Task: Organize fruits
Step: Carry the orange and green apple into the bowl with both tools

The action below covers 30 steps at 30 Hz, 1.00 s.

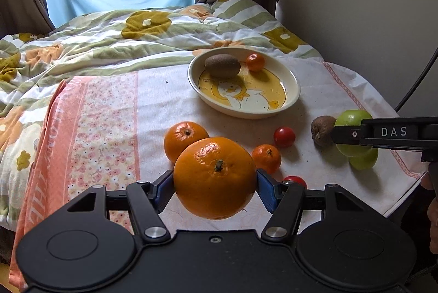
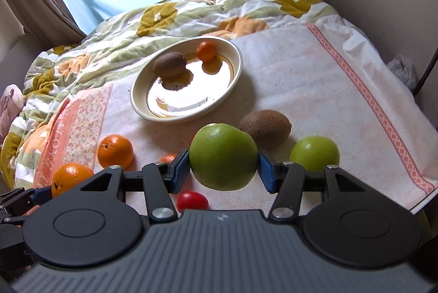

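My left gripper (image 1: 215, 185) is shut on a large orange (image 1: 215, 177) and holds it above the cloth. My right gripper (image 2: 223, 165) is shut on a green apple (image 2: 223, 156), lifted off the table; it also shows in the left wrist view (image 1: 353, 119). A cream bowl (image 1: 293, 85) with a duck print holds a kiwi (image 1: 222, 65) and a small mandarin (image 1: 255, 62). On the cloth lie another orange (image 1: 182, 135), a mandarin (image 1: 267, 157), a red tomato (image 1: 284, 137), a second tomato (image 2: 191, 200), a kiwi (image 2: 265, 128) and a second green apple (image 2: 314, 153).
The table has a white and pink floral cloth (image 1: 104, 123). A rumpled flowered quilt (image 1: 95, 46) lies on the bed behind it. A wall (image 1: 356, 5) and a black cable (image 1: 418, 74) are at the right. Curtains and a window are at the back.
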{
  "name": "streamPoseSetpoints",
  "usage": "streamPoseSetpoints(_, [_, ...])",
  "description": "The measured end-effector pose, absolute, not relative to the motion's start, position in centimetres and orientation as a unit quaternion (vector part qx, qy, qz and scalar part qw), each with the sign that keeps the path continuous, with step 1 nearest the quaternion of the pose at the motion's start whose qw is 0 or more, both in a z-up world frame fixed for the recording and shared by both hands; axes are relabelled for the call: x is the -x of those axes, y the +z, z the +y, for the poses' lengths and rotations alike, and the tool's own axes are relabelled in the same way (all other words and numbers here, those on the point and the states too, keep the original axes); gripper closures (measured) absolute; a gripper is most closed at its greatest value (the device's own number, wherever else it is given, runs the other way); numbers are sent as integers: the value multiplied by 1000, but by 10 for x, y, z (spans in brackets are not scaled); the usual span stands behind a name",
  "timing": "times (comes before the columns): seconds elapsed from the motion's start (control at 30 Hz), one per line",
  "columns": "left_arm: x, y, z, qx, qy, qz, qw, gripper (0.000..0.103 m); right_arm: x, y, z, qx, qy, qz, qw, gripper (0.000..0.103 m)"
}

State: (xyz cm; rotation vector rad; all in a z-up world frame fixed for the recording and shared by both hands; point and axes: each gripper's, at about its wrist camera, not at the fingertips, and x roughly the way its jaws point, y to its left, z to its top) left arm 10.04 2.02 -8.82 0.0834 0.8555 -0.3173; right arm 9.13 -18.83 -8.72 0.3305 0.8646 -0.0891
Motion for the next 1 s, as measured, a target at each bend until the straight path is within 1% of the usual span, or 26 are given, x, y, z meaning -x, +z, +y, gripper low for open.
streamPoseSetpoints(0.23, [-107, -53, 15, -40, -155, 380, 911, 36, -94, -52, -198, -169, -22, 393, 904, 35])
streamPoseSetpoints(0.5, [-136, -31, -6, -34, -135, 362, 922, 36, -135, -34, -221, -158, 10, 380, 911, 35])
streamPoseSetpoints(0.73, [-177, -31, -36, -16, -113, 365, 924, 36, -189, -34, -247, -140, 43, 386, 911, 35])
streamPoseSetpoints(1.0, [-226, -53, -62, -15, -81, 383, 920, 36, -249, -53, -267, -119, 81, 411, 900, 35])
